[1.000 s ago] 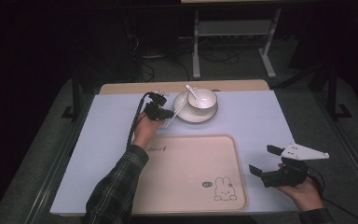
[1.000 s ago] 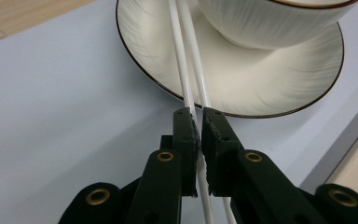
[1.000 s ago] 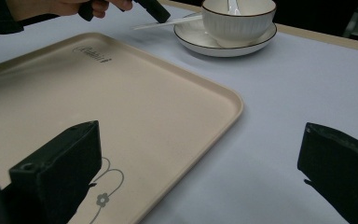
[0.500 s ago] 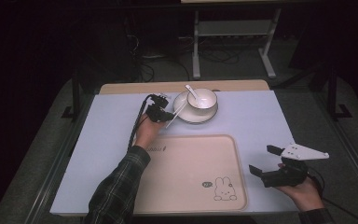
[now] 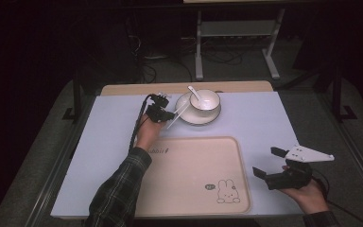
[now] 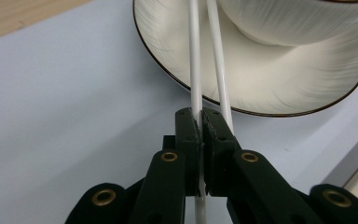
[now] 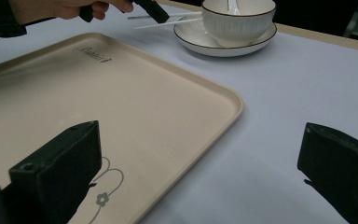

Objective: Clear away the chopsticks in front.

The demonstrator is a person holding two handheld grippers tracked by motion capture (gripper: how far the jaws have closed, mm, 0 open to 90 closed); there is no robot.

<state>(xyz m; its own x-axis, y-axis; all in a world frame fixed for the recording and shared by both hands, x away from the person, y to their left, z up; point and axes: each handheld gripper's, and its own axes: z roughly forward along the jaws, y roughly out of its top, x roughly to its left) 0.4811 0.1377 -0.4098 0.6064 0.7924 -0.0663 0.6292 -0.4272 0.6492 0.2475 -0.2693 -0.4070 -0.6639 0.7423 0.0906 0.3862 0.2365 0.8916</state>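
Nothing on the desk has shifted since the earlier frames: both hands sit where they were, and the left tool (image 5: 166, 115) has only tightened slightly. Its black jaws are now pressed together on one of the chopsticks (image 6: 194, 60), which runs straight between the pads in the left gripper view, while the second stick lies just beside the right jaw, outside the grip.

These chopsticks (image 5: 178, 115) are thin, round, glossy white rods. Their far ends rest on the saucer (image 6: 279, 88), close beside the bowl, and their near ends point toward the person's left hand at the back left of the desk.

That saucer is a shallow round dish of cream glazed ceramic with faint streaks and a thin dark line around its rim. On it stands a matching bowl (image 5: 205, 100) with a white spoon (image 5: 193, 92) leaning inside.

Nearer the person lies a large beige tray (image 5: 189, 165), rectangular with rounded corners and a low raised lip, smooth and matte, printed with a small rabbit outline and a line of script.

Covering the desk (image 5: 264, 118) is a flat, pale blue-grey sheet.

Just off the tray's right edge, the right tool (image 5: 268, 163) rests with its blocky black jaws wide apart and nothing between them.
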